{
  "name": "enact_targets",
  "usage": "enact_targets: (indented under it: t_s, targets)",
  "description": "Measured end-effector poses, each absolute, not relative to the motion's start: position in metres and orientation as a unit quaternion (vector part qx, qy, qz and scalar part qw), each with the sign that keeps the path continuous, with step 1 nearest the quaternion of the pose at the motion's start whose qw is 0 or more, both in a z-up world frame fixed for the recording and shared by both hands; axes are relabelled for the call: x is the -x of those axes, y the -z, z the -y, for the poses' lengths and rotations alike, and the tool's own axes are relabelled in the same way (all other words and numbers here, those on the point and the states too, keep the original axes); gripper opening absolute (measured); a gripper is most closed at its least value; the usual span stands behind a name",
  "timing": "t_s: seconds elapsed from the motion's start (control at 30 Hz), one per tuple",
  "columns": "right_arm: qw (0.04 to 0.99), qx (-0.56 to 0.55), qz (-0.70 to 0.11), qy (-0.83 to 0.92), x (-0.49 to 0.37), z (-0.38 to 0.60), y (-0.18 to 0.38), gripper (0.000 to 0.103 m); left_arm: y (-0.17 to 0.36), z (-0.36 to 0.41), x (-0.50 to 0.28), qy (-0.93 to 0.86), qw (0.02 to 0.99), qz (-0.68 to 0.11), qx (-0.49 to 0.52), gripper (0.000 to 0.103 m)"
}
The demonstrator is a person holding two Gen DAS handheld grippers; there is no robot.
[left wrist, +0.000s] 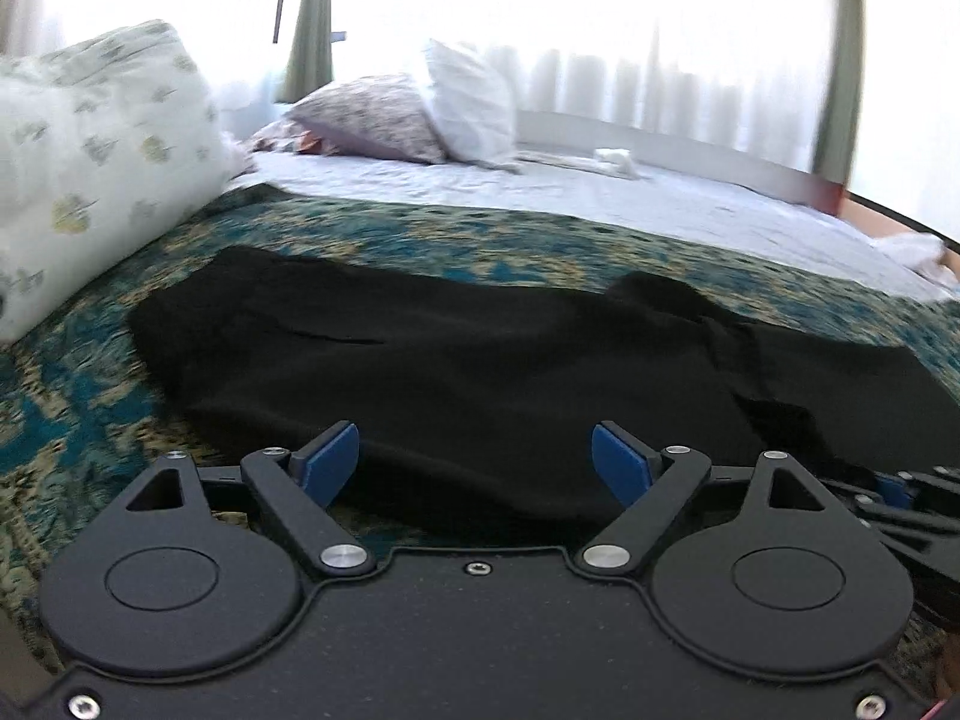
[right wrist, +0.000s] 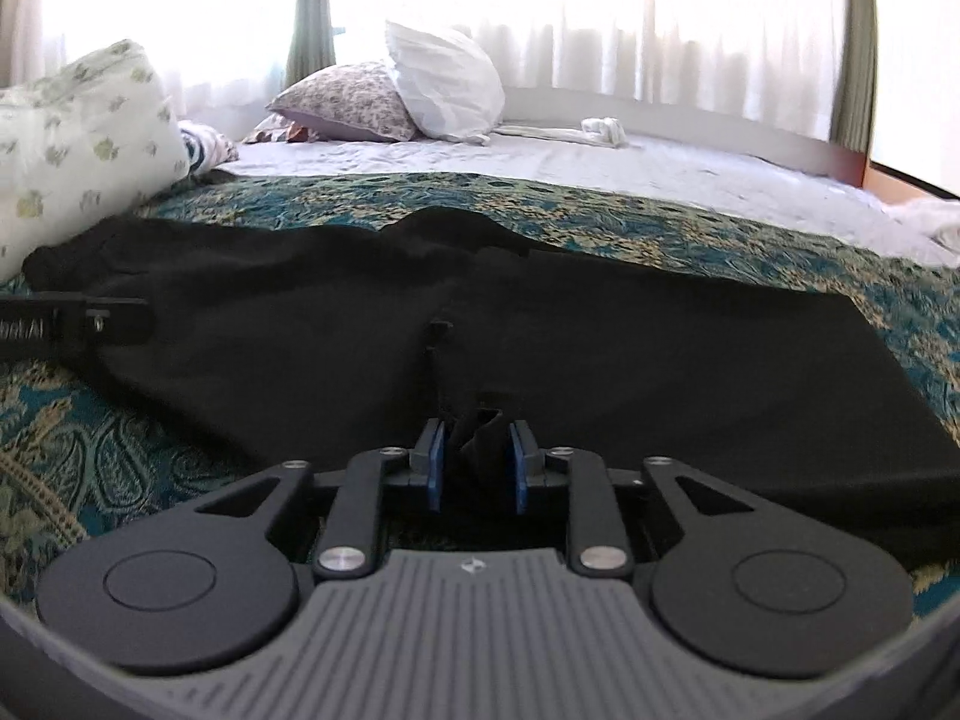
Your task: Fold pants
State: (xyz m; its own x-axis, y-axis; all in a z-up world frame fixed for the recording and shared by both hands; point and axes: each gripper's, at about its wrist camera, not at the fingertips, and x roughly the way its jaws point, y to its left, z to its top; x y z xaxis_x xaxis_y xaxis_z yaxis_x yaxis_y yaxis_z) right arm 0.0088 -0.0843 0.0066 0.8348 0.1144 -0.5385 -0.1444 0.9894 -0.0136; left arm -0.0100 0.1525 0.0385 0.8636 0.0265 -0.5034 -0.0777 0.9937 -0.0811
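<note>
Right wrist view catches the pinch; left wrist view shows wide jaws

Right wrist view: the right tongs [right wrist: 477,459] are closed on a bunched fold of the black pants [right wrist: 540,348], the cloth standing up between the two blue pads [right wrist: 436,462]. That grip appears only here. From the left wrist view the right tongs [left wrist: 900,495] are just a dark sliver at the right edge, their jaws unreadable.

The left wrist view shows its own left tongs [left wrist: 474,459] spread wide, pads [left wrist: 329,456] well apart, poised over the near hem of the pants [left wrist: 480,372] with nothing pinched between them. In the right wrist view only a black bar of the left tongs [right wrist: 90,324] pokes in from the left edge, lying over the cloth; its jaws are out of frame there.

Both views place the pants flat across a teal and gold patterned bedspread [left wrist: 90,396] on a bed, running left to right, with a raised ridge along the far edge. The right wrist view shows a small seam or loop near the garment's middle, just beyond its pads; the left wrist view shows a short slit line on the left part.

A leaf-print pillow [left wrist: 102,144] sits at far left, touching the spread. Farther off lie a floral pillow [right wrist: 354,102] and a white pillow [right wrist: 447,81] leaning together on a pale sheet [right wrist: 660,171], before bright curtains [right wrist: 690,36].
</note>
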Motion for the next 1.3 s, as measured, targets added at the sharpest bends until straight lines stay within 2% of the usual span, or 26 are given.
enact_targets:
  t_s: [0.13, 0.2, 0.37, 0.6, 0.77, 0.83, 0.97, 1.0, 1.03, 1.07, 1.17, 1.2, 1.3]
  targets:
    - [0.957, 0.029, -0.277, -0.076, -0.009, 0.085, -0.004, 0.035, -0.039, -0.172, 0.011, -0.069, 0.965, -0.246, 0.065, 0.092]
    - [0.958, 0.03, -0.274, -0.076, -0.008, 0.086, -0.003, 0.05, -0.039, -0.182, 0.011, -0.093, 0.964, -0.24, 0.071, 0.092]
    - [0.96, 0.035, -0.266, -0.076, -0.006, 0.083, 0.001, 0.061, -0.04, -0.218, 0.005, -0.166, 0.954, -0.217, 0.127, 0.101]
    - [0.962, 0.038, -0.261, -0.076, -0.004, 0.082, 0.002, 0.064, -0.032, -0.258, -0.02, -0.215, 0.932, -0.216, 0.195, 0.101]
    - [0.962, 0.037, -0.26, -0.079, -0.004, 0.083, 0.002, 0.065, -0.009, -0.287, -0.05, -0.171, 0.905, -0.248, 0.299, 0.101]
    - [0.962, 0.038, -0.259, -0.079, -0.003, 0.082, 0.003, 0.065, -0.005, -0.292, -0.056, -0.175, 0.908, -0.225, 0.308, 0.101]
    - [0.962, 0.038, -0.258, -0.079, -0.003, 0.082, 0.003, 0.065, -0.002, -0.299, -0.07, -0.177, 0.906, -0.227, 0.311, 0.1]
    - [0.962, 0.037, -0.258, -0.079, -0.004, 0.082, 0.003, 0.065, -0.001, -0.298, -0.072, -0.181, 0.906, -0.226, 0.308, 0.086]
    - [0.962, 0.037, -0.257, -0.08, -0.004, 0.083, 0.003, 0.065, -0.001, -0.296, -0.072, -0.197, 0.907, -0.224, 0.298, 0.064]
    - [0.962, 0.037, -0.257, -0.08, -0.004, 0.084, 0.003, 0.065, -0.001, -0.295, -0.072, -0.204, 0.908, -0.225, 0.289, 0.026]
    - [0.962, 0.035, -0.259, -0.083, -0.004, 0.084, 0.002, 0.068, -0.013, -0.281, -0.07, -0.195, 0.921, -0.216, 0.258, 0.017]
    - [0.96, 0.031, -0.264, -0.086, -0.004, 0.086, 0.0, 0.072, -0.02, -0.27, -0.069, -0.195, 0.93, -0.211, 0.23, 0.01]
    - [0.955, 0.006, -0.28, -0.101, -0.005, 0.097, -0.012, 0.082, -0.05, -0.233, -0.061, -0.157, 0.956, -0.183, 0.164, 0.009]
